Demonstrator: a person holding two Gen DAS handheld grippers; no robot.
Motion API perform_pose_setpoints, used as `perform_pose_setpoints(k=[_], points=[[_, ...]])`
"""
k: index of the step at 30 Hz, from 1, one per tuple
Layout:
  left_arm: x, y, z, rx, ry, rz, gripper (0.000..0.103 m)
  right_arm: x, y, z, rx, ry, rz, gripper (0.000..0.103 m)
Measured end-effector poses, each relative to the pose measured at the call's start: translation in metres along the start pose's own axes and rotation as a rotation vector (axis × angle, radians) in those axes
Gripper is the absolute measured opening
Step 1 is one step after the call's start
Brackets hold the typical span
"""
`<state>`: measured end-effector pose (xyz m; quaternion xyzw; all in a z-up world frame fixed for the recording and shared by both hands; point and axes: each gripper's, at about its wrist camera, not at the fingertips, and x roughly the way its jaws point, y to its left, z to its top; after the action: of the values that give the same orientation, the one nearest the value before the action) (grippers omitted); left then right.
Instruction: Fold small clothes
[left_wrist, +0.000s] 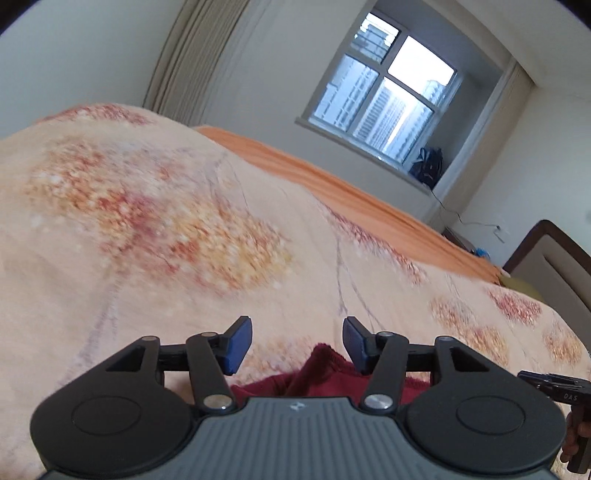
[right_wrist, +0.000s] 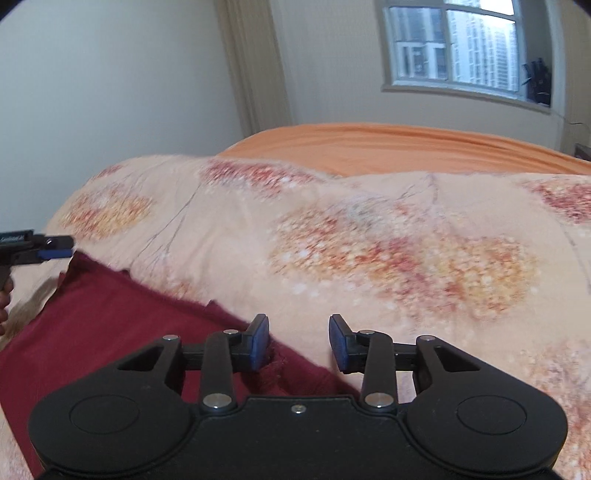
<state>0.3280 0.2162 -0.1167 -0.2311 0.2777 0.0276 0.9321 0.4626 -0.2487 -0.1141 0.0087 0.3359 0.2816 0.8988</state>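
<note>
One dark red garment (right_wrist: 110, 317) lies flat on the floral blanket (right_wrist: 369, 240) of the bed, running from seven o'clock of the right gripper (right_wrist: 299, 341) up toward the left gripper (left_wrist: 297, 345) at ten o'clock. It looks like soft, light knit that will drape and crease easily, so I would pinch it at the far corners or along the frayed edge. Both of the two grippers stand released, jaws apart, with nothing pressed between the blue pads (right_wrist: 258, 345). One window (left_wrist: 384, 99) sits at one o'clock.

Red garment (left_wrist: 325, 373) mostly behind left hand-held gripper (left_wrist: 297, 345), bedspread (left_wrist: 155, 206) blurred
</note>
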Motion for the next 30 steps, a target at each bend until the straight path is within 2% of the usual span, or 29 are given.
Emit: perform_pose_setpoints(k=[2, 5, 8, 10, 12, 14, 17, 21, 23, 30], points=[[-0.008, -0.007, -0.001, 0.052, 0.012, -0.027, 0.059, -0.013, -0.002, 0.0, 0.042, -0.036, 0.035, 0.041], [-0.023, -0.022, -0.018, 0.12, 0.068, -0.149, 0.062, -0.034, 0.007, -0.01, 0.061, -0.061, 0.13, 0.05], [-0.038, -0.036, -0.046, 0.212, 0.124, -0.207, 0.065, -0.047, 0.019, -0.032, 0.066, -0.027, 0.225, 0.055], [-0.048, -0.04, -0.067, 0.295, 0.151, -0.155, 0.066, -0.054, 0.029, -0.049, 0.038, 0.018, 0.24, 0.056], [-0.063, -0.036, -0.082, 0.361, 0.142, -0.048, 0.066, -0.068, 0.035, -0.067, -0.004, 0.031, 0.176, 0.056], [-0.084, -0.022, -0.094, 0.357, 0.121, 0.02, 0.066, -0.093, 0.034, -0.086, 0.003, 0.003, 0.15, 0.056], [-0.122, -0.001, -0.11, 0.295, 0.109, -0.031, 0.066, -0.136, 0.033, -0.111, 0.035, -0.05, 0.157, 0.056], [-0.151, -0.007, -0.138, 0.391, 0.115, -0.099, 0.065, -0.178, 0.029, -0.146, 0.084, -0.084, 0.156, 0.056], [-0.153, -0.014, -0.146, 0.426, 0.139, -0.105, 0.056, -0.187, 0.029, -0.159, 0.095, -0.084, 0.131, 0.056], [-0.143, -0.012, -0.148, 0.408, 0.149, -0.117, 0.041, -0.199, 0.033, -0.183, 0.133, -0.087, 0.14, 0.056]])
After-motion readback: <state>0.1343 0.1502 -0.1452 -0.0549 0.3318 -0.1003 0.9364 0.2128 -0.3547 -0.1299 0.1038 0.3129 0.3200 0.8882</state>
